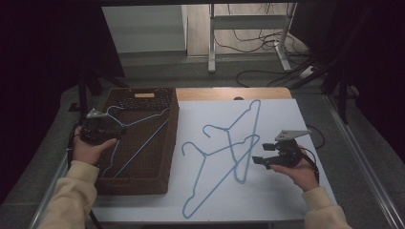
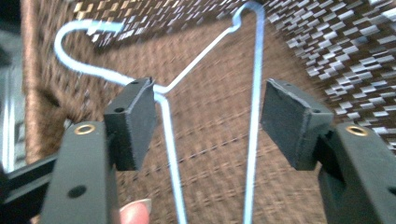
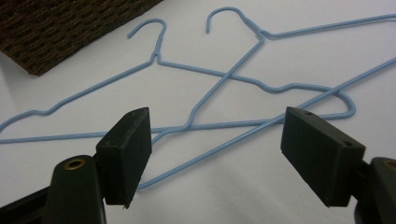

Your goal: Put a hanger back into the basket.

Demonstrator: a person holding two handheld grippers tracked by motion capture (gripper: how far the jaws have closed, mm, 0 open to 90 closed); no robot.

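A light blue wire hanger (image 1: 148,118) (image 2: 254,116) lies inside the brown wicker basket (image 1: 143,183) (image 2: 210,140) at the table's left. My left gripper (image 1: 120,130) (image 2: 208,107) hovers over the basket's left rim, open, with the hanger's neck and one arm running between its spread jaws and no pad pressing on it. Two more blue hangers (image 1: 195,183) (image 1: 256,123) lie crossed on the white tabletop (image 1: 286,119). My right gripper (image 1: 261,153) (image 3: 217,140) is held just right of them, open and holding nothing, facing the crossed hangers (image 3: 156,58) (image 3: 261,35).
A corner of the basket (image 3: 60,28) lies beyond the hangers in the right gripper view. A wooden strip (image 1: 229,93) runs along the table's far edge. Beyond it are a metal stand (image 1: 248,21) and floor cables (image 1: 258,45).
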